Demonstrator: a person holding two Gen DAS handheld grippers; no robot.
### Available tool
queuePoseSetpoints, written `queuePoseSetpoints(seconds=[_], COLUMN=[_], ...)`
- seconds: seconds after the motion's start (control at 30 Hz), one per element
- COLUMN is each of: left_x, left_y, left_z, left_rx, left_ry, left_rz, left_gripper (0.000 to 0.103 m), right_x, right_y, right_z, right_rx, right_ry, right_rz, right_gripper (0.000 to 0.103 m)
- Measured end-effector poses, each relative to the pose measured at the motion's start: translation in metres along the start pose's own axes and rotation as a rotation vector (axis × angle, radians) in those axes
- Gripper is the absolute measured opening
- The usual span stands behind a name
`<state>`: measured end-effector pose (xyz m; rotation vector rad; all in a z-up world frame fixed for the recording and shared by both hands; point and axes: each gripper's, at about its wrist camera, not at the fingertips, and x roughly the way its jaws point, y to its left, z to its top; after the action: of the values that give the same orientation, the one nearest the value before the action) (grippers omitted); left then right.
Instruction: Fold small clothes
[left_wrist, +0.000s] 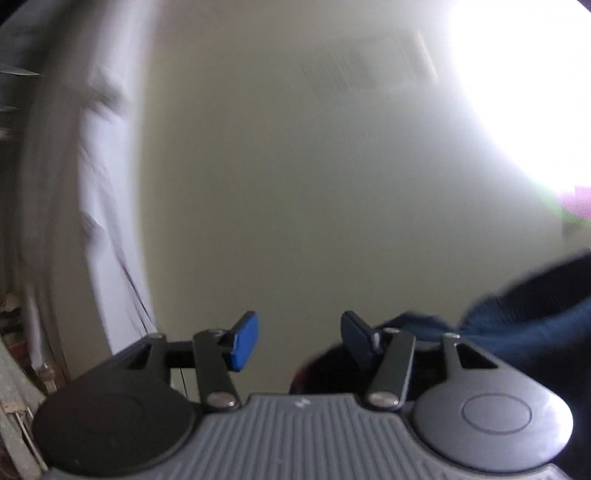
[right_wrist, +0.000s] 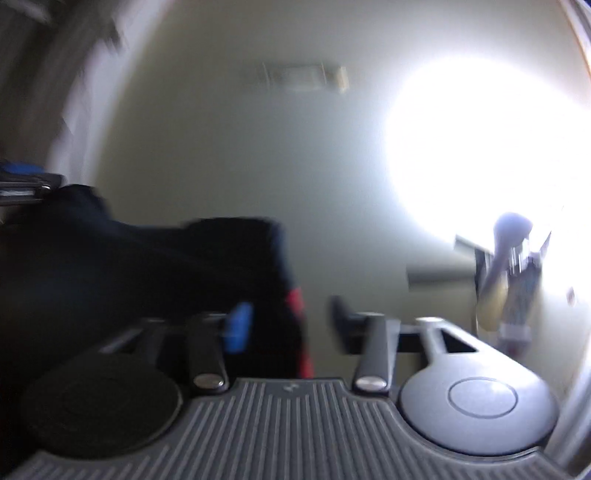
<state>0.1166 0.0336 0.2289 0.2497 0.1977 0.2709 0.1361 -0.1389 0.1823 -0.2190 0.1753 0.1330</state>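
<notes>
Both views are blurred. In the left wrist view my left gripper (left_wrist: 300, 341) is open, and pale wall shows between its blue pads (left_wrist: 245, 339). A dark navy garment (left_wrist: 535, 314) bunches behind and to the right of its right finger, with a darker fold low between the fingers; the pads do not press on it. My right gripper (right_wrist: 290, 325) is open in the right wrist view. The dark garment (right_wrist: 147, 266), which has a red stripe (right_wrist: 295, 302) along its edge, hangs across the left half and reaches into the gap, with wall visible beside the right finger.
A pale wall (left_wrist: 295, 184) fills both views, with a vent (right_wrist: 303, 77) high up. Strong window glare (right_wrist: 480, 147) whites out the right side. Blurred small objects (right_wrist: 509, 280) stand below the glare. A white door frame (left_wrist: 110, 184) runs down the left.
</notes>
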Motion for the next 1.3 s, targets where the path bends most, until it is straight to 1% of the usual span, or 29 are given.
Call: queuePoseSetpoints(seconds=[0.03, 0.07, 0.13, 0.2, 0.27, 0.3, 0.37, 0.43, 0.5, 0.6, 0.63, 0.67, 0.7, 0.73, 0.77, 0.83, 0.9, 0.93, 0.97, 1.0, 1.03, 1.07, 1.1, 1.13, 1.17, 1.2, 1.23, 1.27, 1.3], left_x=[0.028, 0.045, 0.059, 0.057, 0.047, 0.041, 0.024, 0.006, -0.007, -0.016, -0.020, -0.021, -0.022, -0.023, -0.023, -0.021, -0.024, -0.027, -0.029, -0.031, -0.034, -0.036, -0.040, -0.044, -0.048, -0.051, -0.053, -0.056, -0.059], left_y=[-0.013, -0.019, -0.018, -0.013, -0.008, -0.006, -0.003, -0.005, -0.007, -0.007, -0.005, -0.001, 0.004, 0.010, 0.017, 0.033, 0.047, 0.053, 0.057, 0.058, 0.058, 0.056, 0.053, 0.049, 0.044, 0.039, 0.034, 0.029, 0.024], left_z=[-0.027, -0.052, -0.099, -0.135, -0.164, -0.175, -0.193, -0.207, -0.213, -0.210, -0.208, -0.208, -0.208, -0.209, -0.209, -0.213, -0.216, -0.218, -0.218, -0.219, -0.219, -0.219, -0.219, -0.219, -0.219, -0.219, -0.218, -0.218, -0.218], left_rx=[0.028, 0.011, -0.068, -0.123, -0.165, -0.179, -0.189, -0.172, -0.145, -0.124, -0.125, -0.134, -0.149, -0.168, -0.184, -0.208, -0.224, -0.233, -0.241, -0.247, -0.251, -0.249, -0.240, -0.228, -0.215, -0.203, -0.193, -0.185, -0.179], left_ry=[0.133, 0.240, 0.353, 0.407, 0.447, 0.460, 0.472, 0.462, 0.457, 0.457, 0.455, 0.454, 0.457, 0.463, 0.468, 0.474, 0.482, 0.487, 0.491, 0.493, 0.496, 0.496, 0.493, 0.487, 0.484, 0.484, 0.483, 0.480, 0.476], left_rz=[-0.013, -0.046, -0.156, -0.214, -0.280, -0.315, -0.377, -0.434, -0.459, -0.459, -0.451, -0.441, -0.429, -0.418, -0.408, -0.378, -0.357, -0.355, -0.362, -0.373, -0.390, -0.409, -0.435, -0.462, -0.483, -0.504, -0.529, -0.554, -0.572], left_gripper=[0.041, 0.032, 0.034, 0.034, 0.035, 0.038, 0.044, 0.048, 0.052, 0.052, 0.052, 0.054, 0.056, 0.056, 0.056, 0.056, 0.057, 0.057, 0.057, 0.057, 0.057, 0.058, 0.061, 0.063, 0.068, 0.070, 0.070, 0.070, 0.071], right_x=[0.018, 0.029, 0.029, 0.016, 0.005, -0.001, -0.007, -0.009, -0.006, 0.001, 0.001, 0.006, 0.010, 0.012, 0.009, -0.004, -0.011, -0.012, -0.010, -0.006, -0.002, -0.004, -0.012, -0.023, -0.029, -0.031, -0.031, -0.032, -0.033], right_y=[0.001, 0.000, -0.006, -0.011, -0.013, -0.012, -0.010, -0.004, 0.007, 0.027, 0.031, 0.036, 0.039, 0.040, 0.037, 0.022, -0.014, -0.035, -0.057, -0.075, -0.101, -0.125, -0.140, -0.145, -0.140, -0.127, -0.111, -0.091, -0.077], right_z=[-0.020, -0.043, -0.086, -0.130, -0.161, -0.175, -0.188, -0.194, -0.194, -0.183, -0.186, -0.186, -0.190, -0.192, -0.189, -0.176, -0.160, -0.154, -0.150, -0.148, -0.147, -0.143, -0.141, -0.141, -0.143, -0.147, -0.152, -0.162, -0.171], right_rx=[0.021, 0.077, 0.189, 0.253, 0.303, 0.325, 0.361, 0.386, 0.364, 0.312, 0.301, 0.288, 0.276, 0.268, 0.260, 0.189, 0.159, 0.121, 0.023, -0.028, 0.003, 0.114, 0.247, 0.352, 0.403, 0.411, 0.404, 0.389, 0.382], right_ry=[0.085, 0.162, 0.232, 0.286, 0.338, 0.361, 0.393, 0.403, 0.392, 0.387, 0.401, 0.430, 0.460, 0.471, 0.455, 0.383, 0.330, 0.301, 0.265, 0.252, 0.269, 0.303, 0.301, 0.277, 0.273, 0.289, 0.302, 0.315, 0.336], right_rz=[0.015, 0.063, 0.165, 0.230, 0.294, 0.324, 0.376, 0.426, 0.438, 0.464, 0.472, 0.483, 0.478, 0.466, 0.464, 0.379, 0.238, 0.109, -0.085, -0.228, -0.346, -0.357, -0.277, -0.153, -0.035, 0.040, 0.090, 0.151, 0.205], right_gripper=[0.064, 0.057, 0.057, 0.059, 0.059, 0.059, 0.059, 0.060, 0.060, 0.060, 0.058, 0.031, 0.009, 0.007, 0.006, 0.006, 0.003, 0.002, 0.002, 0.003, 0.003, 0.007, 0.007, 0.010, 0.029, 0.043, 0.067, 0.072, 0.072])
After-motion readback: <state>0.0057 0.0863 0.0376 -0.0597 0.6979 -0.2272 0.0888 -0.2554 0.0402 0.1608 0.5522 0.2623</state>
